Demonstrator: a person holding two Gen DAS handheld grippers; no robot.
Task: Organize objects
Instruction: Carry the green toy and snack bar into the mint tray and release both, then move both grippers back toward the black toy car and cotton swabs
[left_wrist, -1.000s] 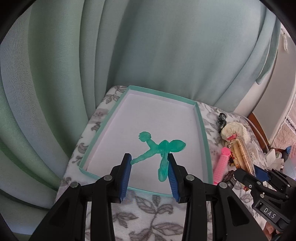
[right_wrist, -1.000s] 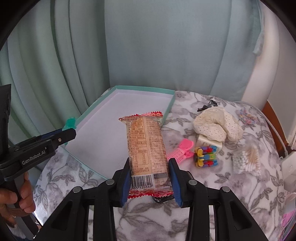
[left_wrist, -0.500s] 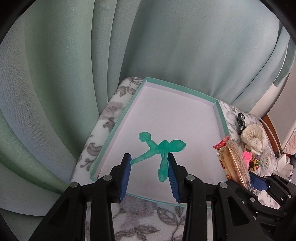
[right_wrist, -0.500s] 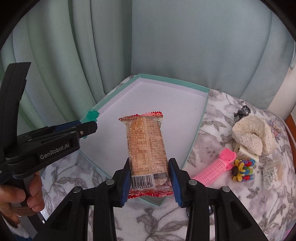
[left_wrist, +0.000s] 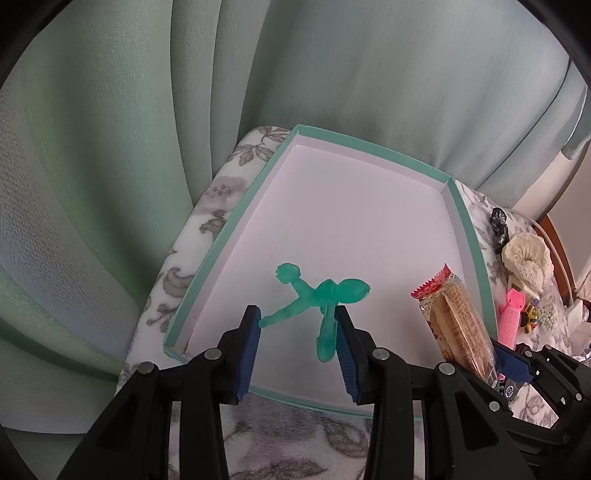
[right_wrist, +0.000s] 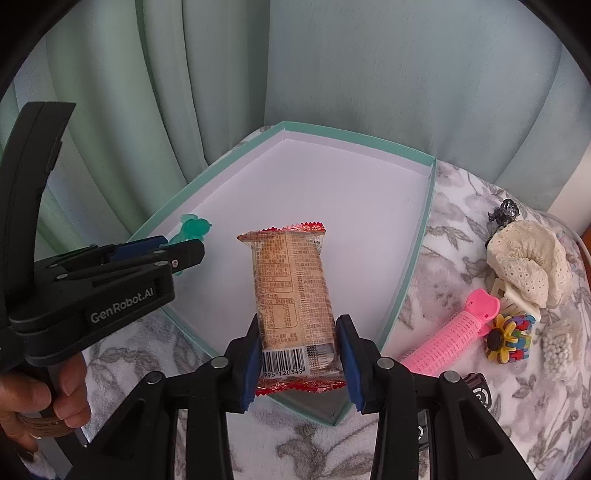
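Carried farther over the teal-rimmed tray (right_wrist: 413, 266): biscuit packet (right_wrist: 295, 291), clamped in right gripper (right_wrist: 298, 354). Gripped by left gripper (left_wrist: 298, 345) above the tray: green clip (left_wrist: 317, 299).

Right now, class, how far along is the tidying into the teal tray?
Done: nothing rests in the tray yet. In hand: the left gripper holds a green toy over it, the right gripper a snack packet. Left: pink roller, cream scrunchie, and small bits on the blanket.

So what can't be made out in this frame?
- Green plastic toy: left wrist view doesn't show what it is; right wrist view hides most behind the left gripper.
- Snack packet: print too small to read.
- Small white beads: too small to identify.
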